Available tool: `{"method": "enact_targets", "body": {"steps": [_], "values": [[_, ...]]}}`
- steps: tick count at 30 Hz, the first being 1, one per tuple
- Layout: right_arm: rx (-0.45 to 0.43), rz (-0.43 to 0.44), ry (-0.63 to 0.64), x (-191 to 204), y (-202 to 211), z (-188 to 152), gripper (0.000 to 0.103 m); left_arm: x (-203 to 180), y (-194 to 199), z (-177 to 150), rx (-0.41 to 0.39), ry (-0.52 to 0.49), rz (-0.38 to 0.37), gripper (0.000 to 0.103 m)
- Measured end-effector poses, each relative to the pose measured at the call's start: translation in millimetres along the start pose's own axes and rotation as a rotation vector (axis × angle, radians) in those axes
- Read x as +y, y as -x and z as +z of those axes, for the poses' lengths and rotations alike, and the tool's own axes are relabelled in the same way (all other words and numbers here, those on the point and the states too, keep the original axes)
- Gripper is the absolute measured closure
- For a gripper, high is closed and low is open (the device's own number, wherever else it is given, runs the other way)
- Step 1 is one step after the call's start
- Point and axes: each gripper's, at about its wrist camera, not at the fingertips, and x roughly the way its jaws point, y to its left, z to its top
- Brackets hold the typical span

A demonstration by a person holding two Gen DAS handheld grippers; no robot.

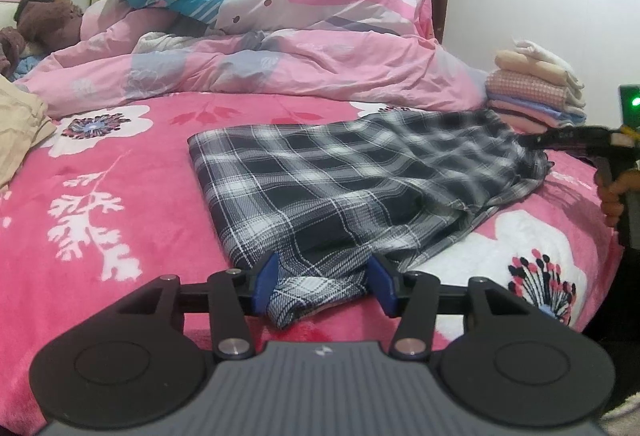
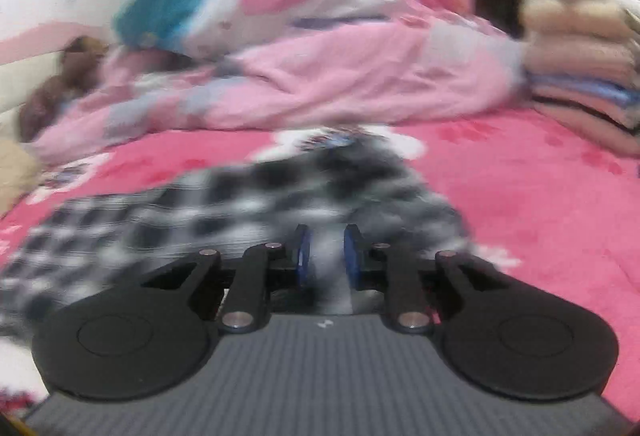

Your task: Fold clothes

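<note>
while left tool (image 1: 322,282) gapes round plaid garment (image 1: 340,180) | right tool (image 2: 326,254) grips it | folded stack (image 1: 536,92) beside

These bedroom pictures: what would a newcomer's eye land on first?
Probably the black-and-white plaid garment spread in the middle of the bright pink flowered bedspread, with the left gripper at its near edge and the right gripper clamped on its far end. Behind it sits a rumpled pink duvet, and a stack of folded clothes rests at the right.
</note>
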Motion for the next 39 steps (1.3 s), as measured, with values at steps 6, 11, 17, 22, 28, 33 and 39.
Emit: {"method": "enact_targets", "body": {"steps": [6, 11, 17, 22, 28, 33, 39], "values": [[0.035, -0.008, -0.065, -22.7, -13.0, -16.5, 0.09, 1.1, 11.4, 4.3, -0.015, 0.036, 0.046, 0.049], [0.024, -0.021, -0.038, -20.9, -10.3, -21.0, 0.089, 7.0, 30.8, 22.5, -0.091, 0.093, 0.074, 0.041], [0.02, -0.011, -0.048, -20.3, -6.4, -21.8, 0.088, -14.5, 7.6, 57.8, -0.086, 0.053, 0.079, 0.031], [0.019, -0.011, -0.046, -19.9, -6.2, -22.0, 0.088, -37.5, -38.7, 52.0, 0.053, -0.005, 0.127, 0.018], [0.019, -0.017, -0.034, -17.7, -6.7, -22.0, 0.088, -44.2, -56.7, 35.1, 0.112, 0.023, 0.198, 0.013], [0.022, -0.027, -0.021, -15.4, -5.8, -21.6, 0.088, -46.7, -57.4, 30.9, 0.097, 0.037, 0.201, 0.012], [-0.045, 0.009, 0.018, 26.0, 22.8, -3.2, 0.077, -42.8, -52.2, 27.8, 0.092, 0.043, 0.191, 0.011]]}}
